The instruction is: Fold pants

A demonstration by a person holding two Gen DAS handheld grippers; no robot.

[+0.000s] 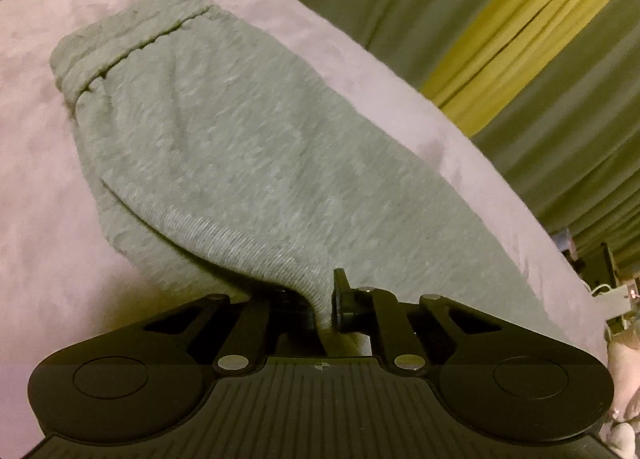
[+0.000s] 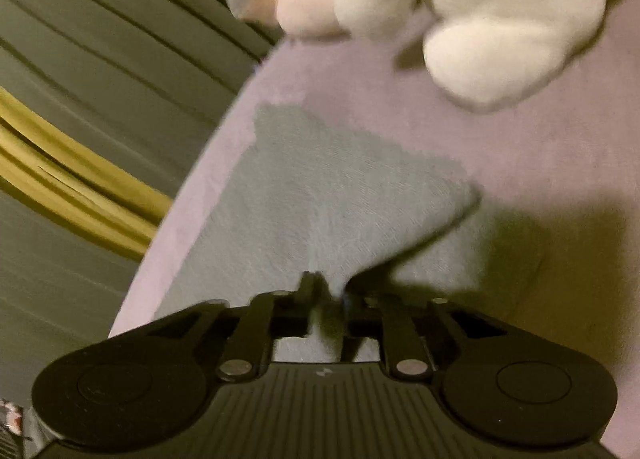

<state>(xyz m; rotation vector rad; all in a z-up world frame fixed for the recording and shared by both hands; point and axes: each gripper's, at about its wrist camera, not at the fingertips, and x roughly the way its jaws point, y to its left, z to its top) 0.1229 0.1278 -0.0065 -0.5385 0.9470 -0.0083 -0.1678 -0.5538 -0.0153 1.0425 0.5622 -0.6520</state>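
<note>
Grey sweatpants [image 1: 240, 147] lie on a pale lilac bed cover [image 1: 36, 179], with their elastic waistband at the upper left of the left wrist view. My left gripper [image 1: 322, 309] is shut on a ribbed edge of the pants, which is pinched and lifted between the black fingers. In the blurred right wrist view the same grey pants [image 2: 320, 195] spread ahead on the cover. My right gripper [image 2: 330, 295] is shut on a raised fold of the grey fabric, which rises as a ridge from between its fingers.
A white plush toy [image 2: 500, 19] lies on the lilac cover [image 2: 560, 163] at the far right. Olive bedding with a yellow stripe [image 1: 520, 31] borders the cover. Small clutter [image 1: 616, 291] sits at the right edge of the left wrist view.
</note>
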